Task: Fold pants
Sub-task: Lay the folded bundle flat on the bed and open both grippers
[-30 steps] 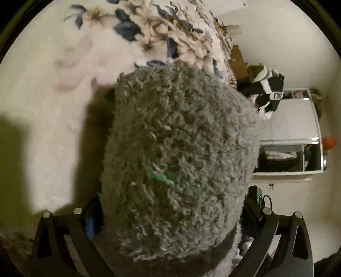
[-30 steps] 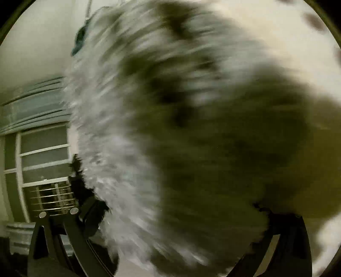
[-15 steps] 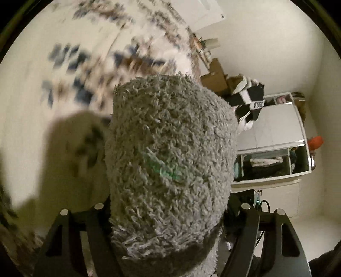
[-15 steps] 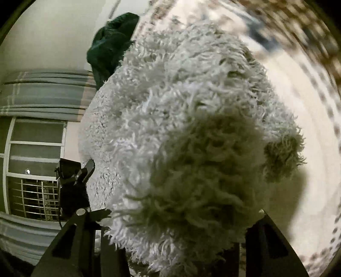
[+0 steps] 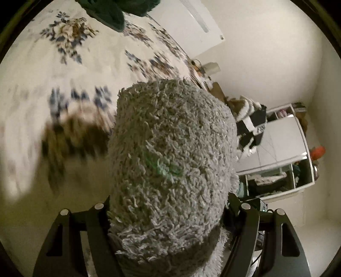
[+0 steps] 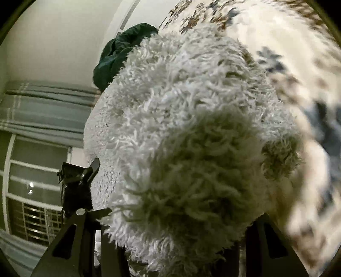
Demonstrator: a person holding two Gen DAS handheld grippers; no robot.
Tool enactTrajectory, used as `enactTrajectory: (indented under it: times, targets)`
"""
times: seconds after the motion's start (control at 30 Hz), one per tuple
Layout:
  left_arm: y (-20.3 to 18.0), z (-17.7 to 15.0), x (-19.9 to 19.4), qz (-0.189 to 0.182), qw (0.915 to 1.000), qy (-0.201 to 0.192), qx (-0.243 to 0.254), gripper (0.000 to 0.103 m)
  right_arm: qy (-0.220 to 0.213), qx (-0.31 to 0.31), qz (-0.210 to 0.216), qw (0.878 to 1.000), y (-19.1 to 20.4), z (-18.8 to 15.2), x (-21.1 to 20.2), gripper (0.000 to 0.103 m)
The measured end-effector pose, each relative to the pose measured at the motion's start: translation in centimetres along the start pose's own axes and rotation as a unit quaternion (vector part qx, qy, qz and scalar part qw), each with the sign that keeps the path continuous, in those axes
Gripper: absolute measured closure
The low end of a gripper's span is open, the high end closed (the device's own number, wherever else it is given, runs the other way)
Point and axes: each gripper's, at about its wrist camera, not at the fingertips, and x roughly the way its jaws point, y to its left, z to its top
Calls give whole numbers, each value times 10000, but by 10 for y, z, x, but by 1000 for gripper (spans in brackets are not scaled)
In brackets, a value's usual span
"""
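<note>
While both views are filled by the shaggy grey fleece pants (image 5: 170, 162), each hand-held gripper shows only its black finger frames at the bottom edge. Left hand-held gripper (image 5: 168, 245): jaws part-way apart, a thick bunched fold of the pants packed between them and bulging forward over the fingers; jaws clamped on it. A faint green mark sits on the pile near mid-fold. Right hand-held gripper (image 6: 179, 251): jaws set narrower, likewise clamped on a wad of the same pants (image 6: 191, 138), which swells up and hides the fingertips. Both sets of jaws have just been closing, with the fleece between them. The pants are held above a bed with a cream bedspread printed with blue and brown flowers (image 5: 64, 64), blurred beneath. A dark green garment (image 5: 110, 10) lies at the bed's far end. A white cabinet with open shelves (image 5: 283, 149) stands against the wall in the left view; striped grey curtains (image 6: 42, 110) and a window show in the right.
</note>
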Motion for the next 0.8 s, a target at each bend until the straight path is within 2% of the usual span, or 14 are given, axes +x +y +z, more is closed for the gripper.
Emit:
enactTrajectory:
  times: [0.1,0.17,0.2,0.27,0.3,0.33,0.37,0.43,0.5,0.53,0.6,0.67,0.73,0.8]
  targets:
    - [42,47,20,68,9999,94,-128,31,67,3,-152,9999,0,41,54,57]
    - [70,64,33,235,9991,229,-270,28,172,26,-244,9996,-11,60,75,56]
    - [80,68,36,349,9983,311,-352,28,261,76,-308,9992,-11,66,90,51]
    - [99,77,45,863,9938,540,-455,24,501,295,-610,9964,-20,72,117,41]
    - [102,76,44,945,9934,517,-382,22,546,350,-671,9956,-24,74,122,31]
    - [102,76,43,982,9935,501,-298,14,563,359,-710,9952,-24,76,124,15]
    - [100,75,40,1097,9927,468,-168,7,543,259,-869,9944,-21,79,121,10]
    - [94,69,35,1396,9892,447,82,6,486,-23,-1273,9907,-13,68,109,6]
    - [87,63,27,1574,9864,424,202,4,391,-325,-1965,9792,3,58,105,4]
    - [82,58,22,1743,9835,376,320,4,355,-401,-2144,9753,10,52,104,0]
    - [71,55,16,2126,9750,263,588,4,227,-551,-2644,9626,13,48,86,0]
    - [56,46,5,2676,9588,93,951,4,30,-799,-3198,9441,33,35,70,0]
    - [39,31,-3,3115,9431,-38,1163,4,-177,-1002,-3512,9307,49,17,55,0]
    - [26,15,-11,3308,9358,-90,1217,4,-365,-1118,-3710,9211,56,-1,33,0]
